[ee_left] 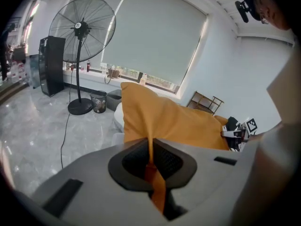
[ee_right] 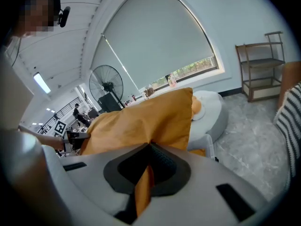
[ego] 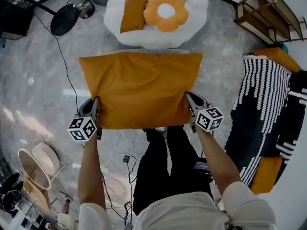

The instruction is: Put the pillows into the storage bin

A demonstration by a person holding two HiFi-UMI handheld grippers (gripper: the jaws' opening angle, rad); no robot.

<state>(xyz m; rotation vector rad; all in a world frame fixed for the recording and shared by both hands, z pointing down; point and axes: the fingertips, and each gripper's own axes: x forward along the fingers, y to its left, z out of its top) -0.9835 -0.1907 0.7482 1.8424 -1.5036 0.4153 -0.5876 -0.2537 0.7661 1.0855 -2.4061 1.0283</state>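
Black fan (ee_left: 83, 28): stands on the grey floor, far left.
Left gripper (ego: 95, 107): clamped on the big pillow's near left corner, with cloth pinched between its jaws.
Orange pillow (ego: 141, 87): held spread out in the air between both grippers; what may be a clear bin (ee_right: 209, 142) sits just beyond it.
Right gripper (ego: 189, 100): clenched on the near right corner.
Striped blanket (ego: 261, 90): far right.

plain orange pillow (ego: 140, 87); navy blanket (ego: 268, 114) with white dashes.
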